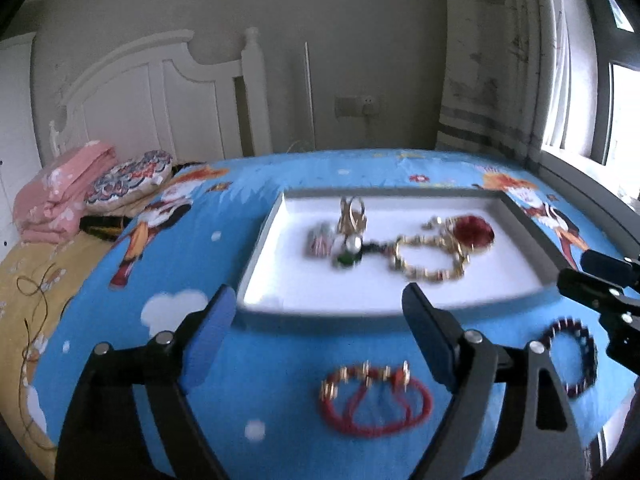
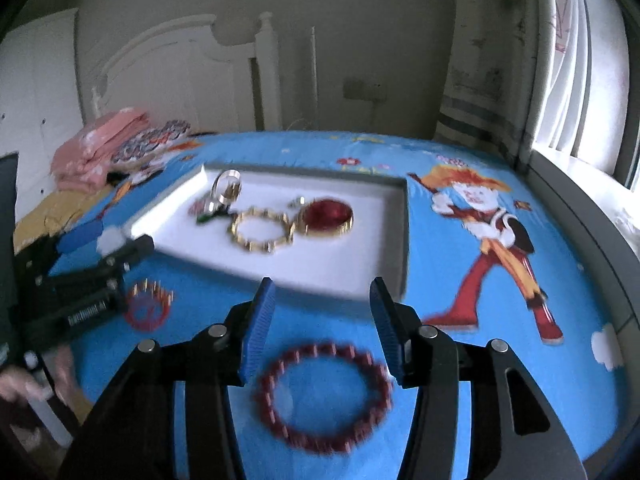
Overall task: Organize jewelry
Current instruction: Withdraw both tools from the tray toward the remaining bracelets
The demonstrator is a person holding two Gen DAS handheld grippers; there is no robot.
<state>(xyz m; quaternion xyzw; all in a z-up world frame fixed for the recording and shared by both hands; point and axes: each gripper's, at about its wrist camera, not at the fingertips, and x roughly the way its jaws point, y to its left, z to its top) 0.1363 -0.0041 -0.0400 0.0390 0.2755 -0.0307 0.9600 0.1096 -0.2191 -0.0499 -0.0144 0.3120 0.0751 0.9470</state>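
A white tray (image 1: 500,280) (image 2: 372,196) lies on the blue cartoon sheet and holds a gold chain bracelet (image 1: 430,258) (image 2: 260,230), a red round pendant (image 1: 474,234) (image 2: 326,216), gold rings (image 1: 352,214) (image 2: 228,186) and small pearl and green pieces (image 1: 348,250). A red cord bracelet with gold beads (image 1: 374,400) (image 2: 148,306) lies on the sheet just below my open left gripper (image 1: 320,332). A dark red bead bracelet (image 2: 324,394) (image 1: 574,356) lies just beneath my open right gripper (image 2: 322,320). Nothing is between either gripper's fingers.
Folded pink cloth (image 1: 60,196) and a patterned cushion (image 1: 128,180) sit at the bed's far left by a white headboard (image 1: 160,92). A window (image 1: 592,80) and the bed's edge run along the right. A hand (image 2: 36,376) holds the left gripper's handle.
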